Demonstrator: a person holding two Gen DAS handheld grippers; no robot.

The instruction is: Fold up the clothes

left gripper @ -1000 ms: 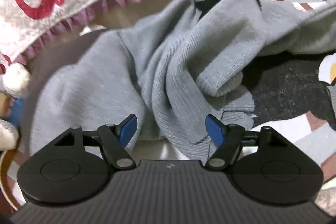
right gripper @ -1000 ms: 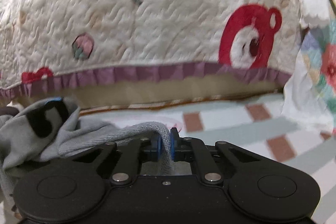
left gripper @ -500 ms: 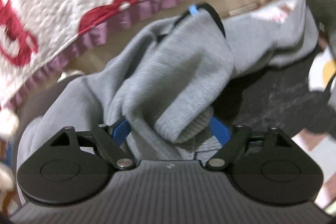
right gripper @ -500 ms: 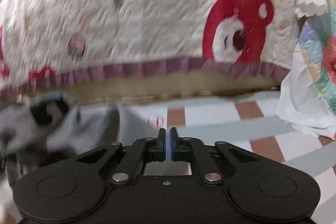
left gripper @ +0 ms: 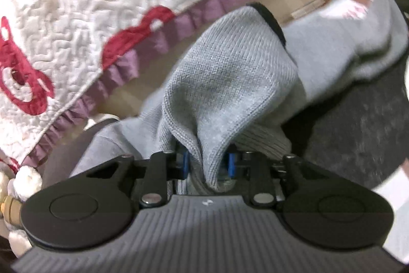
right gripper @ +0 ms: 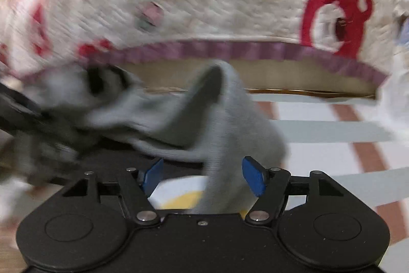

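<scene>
A grey knit sweater (left gripper: 230, 83) lies crumpled on the floor, its black collar (left gripper: 271, 19) at the far side. My left gripper (left gripper: 207, 163) is closing its jaws on a raised fold near the ribbed cuff, and both blue pads touch the cloth. In the right wrist view the same sweater (right gripper: 230, 124) shows blurred. A strip of it hangs loose between the spread fingers of my right gripper (right gripper: 203, 173), whose jaws are opening. Neither blue pad (right gripper: 251, 178) touches the cloth.
A white quilt (left gripper: 102, 4) with red bears and a purple frill (right gripper: 230, 50) hangs behind the sweater. Dark cloth (left gripper: 358, 124) lies under the sweater at the right. A checked mat (right gripper: 332, 129) covers the floor to the right. A white plush toy (left gripper: 23, 178) sits at the left.
My left gripper moved onto the sweater fold and closed from wide open. My right gripper dropped lower and went from shut on the grey cloth to wide open, letting it go.
</scene>
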